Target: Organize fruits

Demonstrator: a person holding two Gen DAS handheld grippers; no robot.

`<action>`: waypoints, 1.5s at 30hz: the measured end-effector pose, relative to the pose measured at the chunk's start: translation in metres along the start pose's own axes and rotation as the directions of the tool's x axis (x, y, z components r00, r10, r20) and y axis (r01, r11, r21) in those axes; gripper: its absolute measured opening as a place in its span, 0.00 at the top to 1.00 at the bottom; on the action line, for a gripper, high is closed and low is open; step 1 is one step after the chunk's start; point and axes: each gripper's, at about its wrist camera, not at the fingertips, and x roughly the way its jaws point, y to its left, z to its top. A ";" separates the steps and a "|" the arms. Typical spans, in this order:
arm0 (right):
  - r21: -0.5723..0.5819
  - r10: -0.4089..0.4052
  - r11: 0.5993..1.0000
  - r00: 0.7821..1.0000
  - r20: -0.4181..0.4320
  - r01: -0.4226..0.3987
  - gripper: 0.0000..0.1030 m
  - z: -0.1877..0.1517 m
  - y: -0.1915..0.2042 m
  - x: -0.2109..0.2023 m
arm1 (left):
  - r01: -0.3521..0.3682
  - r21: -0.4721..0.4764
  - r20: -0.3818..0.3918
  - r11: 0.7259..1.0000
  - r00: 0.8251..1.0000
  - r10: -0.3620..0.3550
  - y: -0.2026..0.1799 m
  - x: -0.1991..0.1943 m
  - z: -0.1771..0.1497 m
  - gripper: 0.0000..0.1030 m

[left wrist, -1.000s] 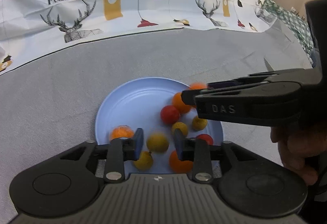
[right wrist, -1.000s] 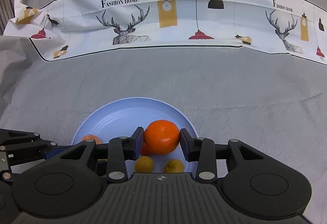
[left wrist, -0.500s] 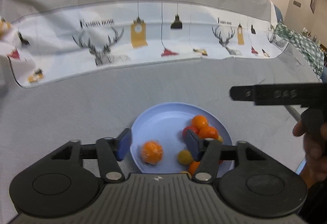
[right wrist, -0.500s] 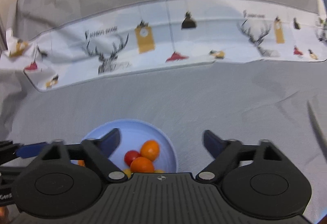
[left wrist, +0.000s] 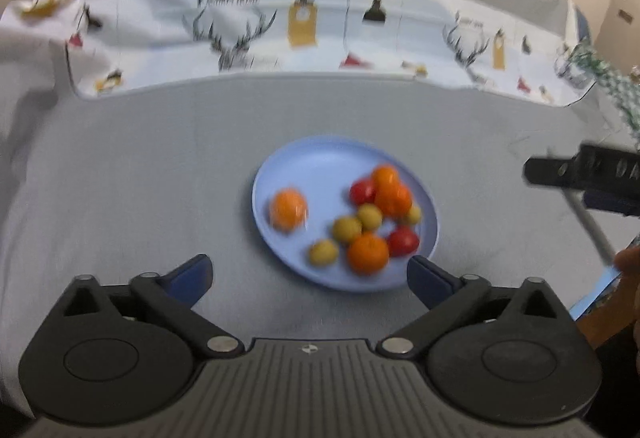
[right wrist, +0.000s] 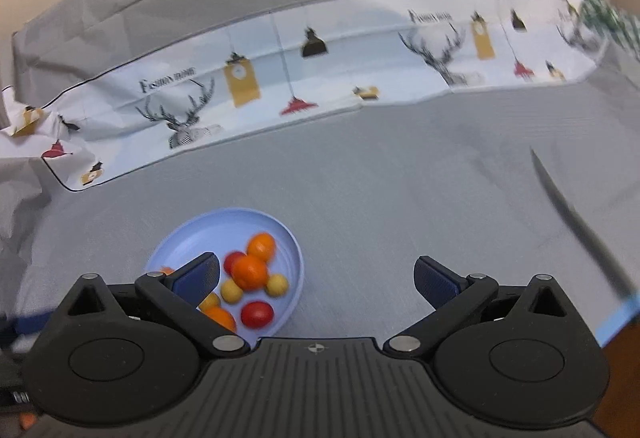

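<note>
Left wrist view: my left gripper (left wrist: 308, 274) was opening, nothing between its jaws, just short of the blue plate (left wrist: 312, 162). The fruits (left wrist: 368, 218) all lay on that plate, one orange (left wrist: 288, 208) apart from the cluster. My right gripper (right wrist: 316, 276) stood spread wide and empty over grey cloth (right wrist: 400, 178).

Black hand-held gripper (left wrist: 308, 276), blue pads (left wrist: 192, 272), silver screws

Bare grey cloth (left wrist: 140, 166) lies open all around the blue plate (left wrist: 320, 166), whose fruits (left wrist: 376, 214) crowd its right half.
</note>
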 end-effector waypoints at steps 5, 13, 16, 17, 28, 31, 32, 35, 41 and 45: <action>0.029 -0.004 1.000 0.999 -0.046 0.005 0.01 -0.001 -0.010 0.012 | -0.032 0.050 -0.029 0.998 0.999 0.034 -0.011 0.015 -0.006 0.00; -0.117 -0.020 0.993 0.996 -0.092 0.010 0.01 -0.011 0.016 0.033 | -0.073 0.016 -0.036 0.997 0.997 0.073 -0.003 0.028 -0.001 0.00; -0.156 -0.032 0.988 0.992 -0.121 0.013 0.01 -0.014 0.025 0.040 | -0.081 -0.004 -0.044 0.997 0.996 0.081 0.002 0.030 0.000 0.00; -0.162 -0.030 0.987 0.991 -0.127 0.009 0.01 -0.014 0.026 0.042 | -0.084 -0.007 -0.048 0.996 0.995 0.084 0.002 0.031 0.000 0.00; -0.171 -0.011 0.985 0.989 -0.147 -0.015 0.01 -0.018 0.028 0.042 | -0.076 0.005 -0.034 0.997 0.996 0.076 -0.003 0.030 0.000 0.00; -0.174 -0.014 0.985 0.988 -0.155 -0.013 0.01 -0.019 0.030 0.043 | -0.068 -0.004 -0.040 0.998 0.997 0.068 0.000 0.030 0.000 0.00; -0.176 -0.013 0.984 0.988 -0.155 -0.015 0.01 -0.019 0.031 0.043 | -0.068 -0.005 -0.040 0.998 0.997 0.067 0.001 0.029 0.000 0.00; -0.186 -0.007 0.982 0.988 -0.156 -0.023 0.01 -0.020 0.033 0.043 | -0.066 -0.004 -0.040 0.998 0.997 0.066 0.001 0.029 0.000 0.00; -0.171 -0.018 0.985 0.986 -0.165 -0.011 0.01 -0.019 0.031 0.046 | -0.065 0.006 -0.045 0.998 0.997 0.065 -0.003 0.031 0.000 0.00; -0.161 -0.023 0.987 0.985 -0.171 -0.005 0.01 -0.019 0.031 0.048 | -0.059 0.002 -0.035 0.998 0.998 0.059 -0.001 0.030 0.001 0.00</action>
